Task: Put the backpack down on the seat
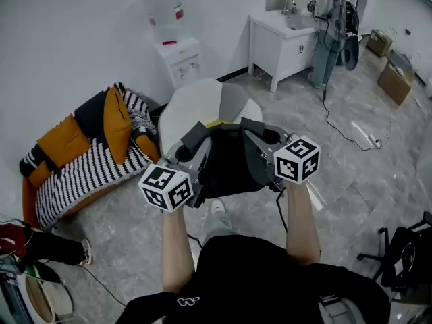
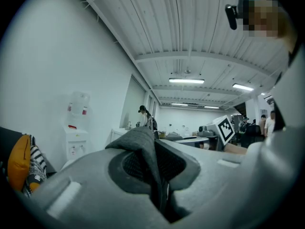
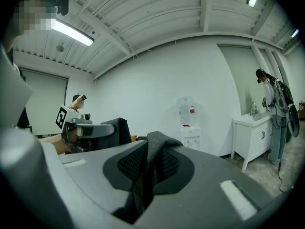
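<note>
The head view looks steeply down over the left gripper [image 1: 191,140] and right gripper [image 1: 260,133], whose own close views face level across the room, all three sharing the water dispenser [image 1: 177,46] at upper centre.

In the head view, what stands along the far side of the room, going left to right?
Striped sofa → water dispenser → white sink cabinet → standing person → cardboard boxes.

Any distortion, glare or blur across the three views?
Head view: sharp, evenly lit, soft shadows. Left gripper view: strong fisheye, black corners, ceiling lamp bright without flare. Right gripper view: same fisheye, walls bowed, light strip slightly blown out.
</note>
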Available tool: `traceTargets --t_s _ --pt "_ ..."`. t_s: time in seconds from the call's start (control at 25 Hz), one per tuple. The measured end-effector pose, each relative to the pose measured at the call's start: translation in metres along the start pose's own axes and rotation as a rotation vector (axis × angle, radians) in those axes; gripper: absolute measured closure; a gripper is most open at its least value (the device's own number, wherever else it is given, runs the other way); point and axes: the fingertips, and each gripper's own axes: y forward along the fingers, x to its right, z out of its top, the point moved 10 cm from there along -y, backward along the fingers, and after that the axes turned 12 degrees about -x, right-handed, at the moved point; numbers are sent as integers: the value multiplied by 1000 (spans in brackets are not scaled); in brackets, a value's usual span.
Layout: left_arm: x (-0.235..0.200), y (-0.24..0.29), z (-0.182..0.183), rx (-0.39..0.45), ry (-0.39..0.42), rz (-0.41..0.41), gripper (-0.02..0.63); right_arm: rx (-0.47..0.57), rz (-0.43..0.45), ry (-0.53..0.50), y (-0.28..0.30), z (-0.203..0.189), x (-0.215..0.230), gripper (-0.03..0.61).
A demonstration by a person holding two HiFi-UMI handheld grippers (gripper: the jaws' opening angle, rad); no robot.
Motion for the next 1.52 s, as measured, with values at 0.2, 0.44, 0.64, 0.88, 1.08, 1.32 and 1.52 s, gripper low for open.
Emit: traceTargets --t_s 0.2,0.44,0.64,0.88,1.08,1.32,1.52 --pt "-33 21 13 -14 -31 7 584 -7 -3 4 26 16 20 543" --pt "-84 47 25 -28 -49 -2 584 -47 -10 11 72 37 50 543" --pt "-139 67 38 -24 -82 -23 584 -77 -14 -8 116 64 72 542" --pt "-188 102 61 -27 -61 -36 584 -65 -37 5 154 90 107 543" --pt "-226 123 71 -41 -53 -38 584 -44 -54 11 188 104 132 541" --pt "-260 144 83 -64 -46 -31 584 -46 -59 27 222 122 160 541" --pt "-282 158 78 -91 -66 -29 584 -69 -57 52 244 118 171 542"
